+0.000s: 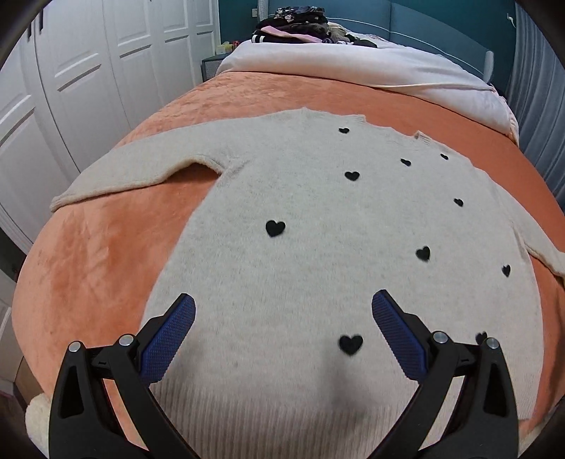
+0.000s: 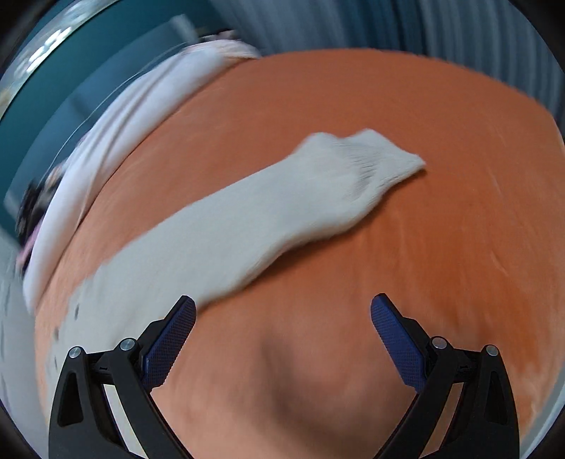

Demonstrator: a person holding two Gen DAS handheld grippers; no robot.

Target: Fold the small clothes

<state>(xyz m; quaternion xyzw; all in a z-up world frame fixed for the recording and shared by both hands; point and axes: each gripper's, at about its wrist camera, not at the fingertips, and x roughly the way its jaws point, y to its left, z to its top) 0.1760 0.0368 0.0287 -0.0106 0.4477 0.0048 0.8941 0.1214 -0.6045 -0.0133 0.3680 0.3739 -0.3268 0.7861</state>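
A cream knit sweater [image 1: 317, 219] with small black hearts lies flat and face up on the orange blanket [image 1: 99, 254]. Its left sleeve [image 1: 134, 169] stretches out to the left. My left gripper [image 1: 282, 307] is open and empty, hovering over the sweater's lower body near the ribbed hem. In the right wrist view the sweater's right sleeve [image 2: 265, 212] lies stretched across the blanket [image 2: 423, 247], its ribbed cuff [image 2: 381, 159] pointing up and right. My right gripper [image 2: 282, 307] is open and empty, just below the sleeve; its left fingertip is close to the sleeve's edge. That view is motion-blurred.
A pale pink duvet [image 1: 353, 67] covers the far half of the bed, with a pile of dark clothes [image 1: 296, 24] beyond it. White wardrobe doors [image 1: 88, 70] stand left of the bed. A teal headboard and grey curtain [image 1: 540, 88] are at the back right.
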